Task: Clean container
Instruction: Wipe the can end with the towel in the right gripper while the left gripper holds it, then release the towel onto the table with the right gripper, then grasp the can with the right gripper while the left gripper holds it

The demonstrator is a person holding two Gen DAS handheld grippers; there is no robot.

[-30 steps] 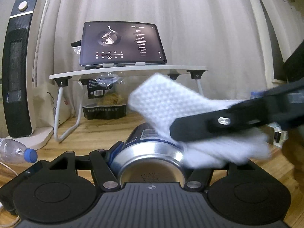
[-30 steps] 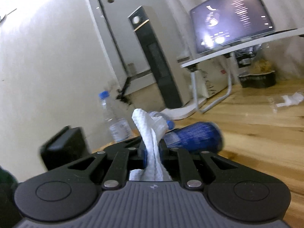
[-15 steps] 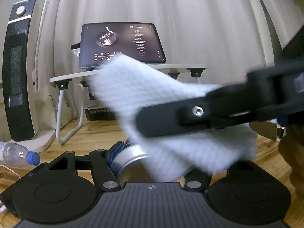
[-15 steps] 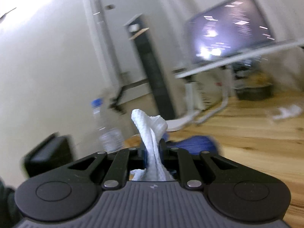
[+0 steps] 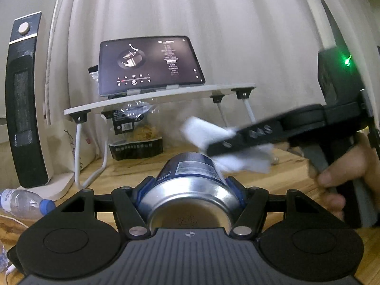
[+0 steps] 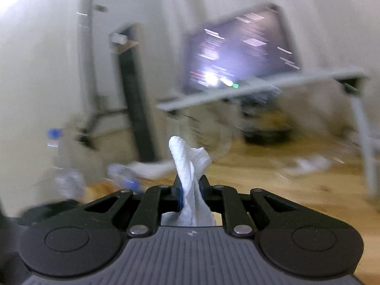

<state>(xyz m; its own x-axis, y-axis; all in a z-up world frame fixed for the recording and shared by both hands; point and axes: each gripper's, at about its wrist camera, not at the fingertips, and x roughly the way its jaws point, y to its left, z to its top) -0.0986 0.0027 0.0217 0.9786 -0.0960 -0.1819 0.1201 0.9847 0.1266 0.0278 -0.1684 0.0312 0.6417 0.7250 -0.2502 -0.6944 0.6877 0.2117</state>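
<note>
The blue can (image 5: 190, 182) lies on its side, clamped base-first in the left gripper (image 5: 190, 190) above the wooden floor (image 5: 280, 175), while the right gripper (image 6: 191, 190) pinches a white cloth (image 6: 190, 163) just beside the can's far end.

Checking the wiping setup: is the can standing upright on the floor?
No: the can lies level, clamped between the left gripper's fingers, its base facing the camera.

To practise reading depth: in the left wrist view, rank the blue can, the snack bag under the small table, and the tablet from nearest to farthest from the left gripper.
1. Blue can: clamped in the left gripper jaws, centre.
2. Snack bag: on the floor under the small table, ahead and slightly left.
3. Tablet: propped on top of that table, before the curtain.
</note>
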